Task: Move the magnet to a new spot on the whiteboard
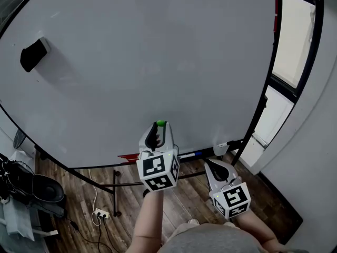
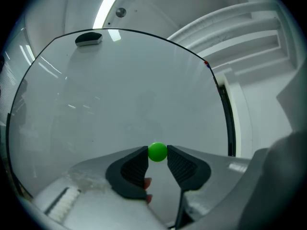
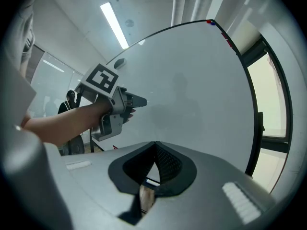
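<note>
Left gripper (image 1: 160,125): jaws part-open, tips pinched on the small round green magnet (image 2: 158,151). It is held low in front of the large white whiteboard (image 1: 158,62); contact with the whiteboard not discernible. Right gripper (image 3: 154,150): jaws closed, empty, near the whiteboard's bottom edge. To do well: choose bare whiteboard, seat the magnet flat, and open only once it sticks.

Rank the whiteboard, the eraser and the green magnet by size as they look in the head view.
1. whiteboard, by far the largest
2. eraser
3. magnet, a small green dot, partly hidden, yet clearly the smallest
</note>
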Motion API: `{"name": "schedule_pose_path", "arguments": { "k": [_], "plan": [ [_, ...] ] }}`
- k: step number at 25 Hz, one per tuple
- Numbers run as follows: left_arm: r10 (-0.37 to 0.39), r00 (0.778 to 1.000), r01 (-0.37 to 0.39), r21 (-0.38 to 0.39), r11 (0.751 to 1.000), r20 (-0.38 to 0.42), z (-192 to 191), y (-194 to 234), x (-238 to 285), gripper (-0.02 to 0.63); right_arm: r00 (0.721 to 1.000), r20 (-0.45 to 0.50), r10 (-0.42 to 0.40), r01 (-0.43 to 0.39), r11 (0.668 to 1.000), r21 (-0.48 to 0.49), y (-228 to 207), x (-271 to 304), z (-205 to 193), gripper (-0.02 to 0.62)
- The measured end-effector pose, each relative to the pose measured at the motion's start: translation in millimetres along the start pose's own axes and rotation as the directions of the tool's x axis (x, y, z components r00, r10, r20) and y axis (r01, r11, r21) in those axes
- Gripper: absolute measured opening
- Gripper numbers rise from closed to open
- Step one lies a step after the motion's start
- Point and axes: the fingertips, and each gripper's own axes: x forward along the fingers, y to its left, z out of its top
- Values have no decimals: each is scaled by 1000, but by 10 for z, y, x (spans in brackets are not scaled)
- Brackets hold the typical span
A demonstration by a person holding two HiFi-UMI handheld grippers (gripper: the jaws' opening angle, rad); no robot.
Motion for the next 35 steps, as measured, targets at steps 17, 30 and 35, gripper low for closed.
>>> {"name": "schedule_pose_path", "arguments": {
  "k": [17,30,35],
  "plan": [
    [29,999,-27,36,999,-37,-60,86,493,133,999,-8,-53,53,999,14,-121,267,-50,-11],
    [7,999,-6,30,1000,-34,-71,46,493,152,999,-11,-32,32,999,13,-60,262,-70,-11],
    [18,999,-17,30,999,-34,-68,29,438,152,1000,-12,-24,25,1000,9,-64,213,-60,-11]
  ]
}}
